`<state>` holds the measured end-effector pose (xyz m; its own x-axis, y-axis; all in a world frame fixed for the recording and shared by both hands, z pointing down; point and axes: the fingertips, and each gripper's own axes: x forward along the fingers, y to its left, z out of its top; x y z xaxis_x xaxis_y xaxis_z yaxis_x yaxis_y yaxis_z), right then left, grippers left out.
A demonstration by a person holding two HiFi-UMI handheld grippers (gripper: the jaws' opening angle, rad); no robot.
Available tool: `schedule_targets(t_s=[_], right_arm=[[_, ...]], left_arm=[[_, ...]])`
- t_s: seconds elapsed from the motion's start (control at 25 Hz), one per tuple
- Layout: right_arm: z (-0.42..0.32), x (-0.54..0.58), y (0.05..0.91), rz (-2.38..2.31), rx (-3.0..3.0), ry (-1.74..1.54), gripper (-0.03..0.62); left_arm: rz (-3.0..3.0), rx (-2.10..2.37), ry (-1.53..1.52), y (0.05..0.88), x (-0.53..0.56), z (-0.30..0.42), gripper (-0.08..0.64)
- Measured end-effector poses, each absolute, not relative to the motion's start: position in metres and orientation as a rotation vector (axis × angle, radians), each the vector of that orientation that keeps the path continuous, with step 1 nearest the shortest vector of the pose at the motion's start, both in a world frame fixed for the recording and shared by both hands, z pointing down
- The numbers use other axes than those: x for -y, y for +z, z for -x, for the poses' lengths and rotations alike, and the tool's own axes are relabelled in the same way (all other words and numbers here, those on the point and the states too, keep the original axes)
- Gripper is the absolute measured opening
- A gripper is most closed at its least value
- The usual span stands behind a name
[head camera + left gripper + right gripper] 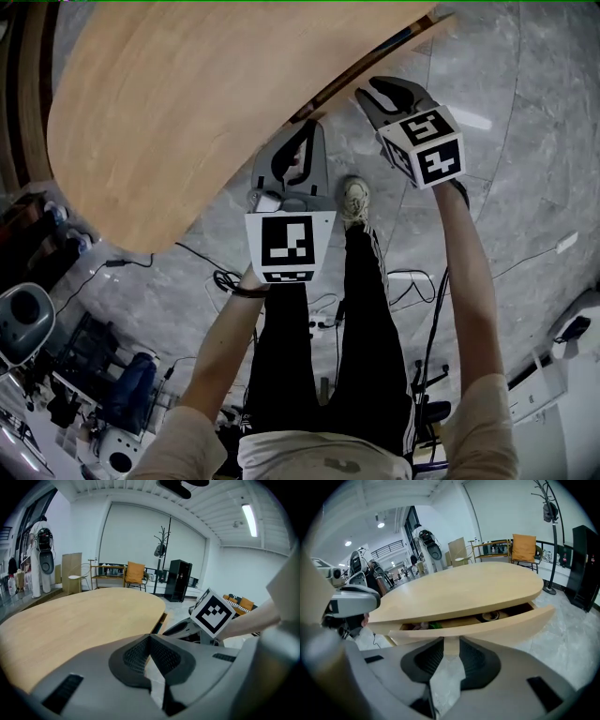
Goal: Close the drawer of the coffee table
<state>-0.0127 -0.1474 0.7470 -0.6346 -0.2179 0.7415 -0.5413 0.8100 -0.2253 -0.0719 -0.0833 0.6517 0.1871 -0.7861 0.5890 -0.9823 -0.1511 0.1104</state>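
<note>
Robotics lab, white robots (427,544) standing about, cables (225,278) across marble floor (534,187)

Coffee table (169,112) and drawer (497,627): pale wood grain is noted. Floor (534,103): grey marbling. Left gripper (307,129), right gripper (375,92): grey, cubes patterned in black-and-white squares.

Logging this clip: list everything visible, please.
coffee table: one, light wood, oval top
drawer: one, light wood, open under the tabletop
green item: one, inside the drawer
cables: several, black, on the grey floor
chair: one, orange cushion, far wall
cabinet: one, black, beside coat stand
legs: two, black trousers
left gripper: grey, jaws together, empty
right gripper: grey, jaws apart, empty, facing drawer
</note>
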Motion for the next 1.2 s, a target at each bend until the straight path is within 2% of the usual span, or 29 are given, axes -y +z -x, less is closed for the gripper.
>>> schedule_targets(t_s=[0.2,0.28,0.56,0.84,1.2], right_arm=[[0.036,0.167,0.751,-0.598,2.346,0.641,0.110],[0.043,0.168,0.755,-0.616,2.387,0.685,0.072],[0.050,0.169,0.757,-0.661,2.513,0.718,0.066],[0.067,0.183,0.764,-0.629,2.563,0.447,0.048],[0.065,0.184,0.764,-0.665,2.583,0.474,0.048]], left_arm=[[-1.981,1.667,0.493,0.655,0.091,0.080,0.008],[-1.956,1.664,0.456,0.656,0.092,0.083,0.008],[-1.964,1.723,0.321,0.647,0.104,0.096,0.008],[-2.001,1.744,0.282,0.646,0.113,0.092,0.008],[-2.035,1.751,0.266,0.632,0.115,0.094,0.008]])
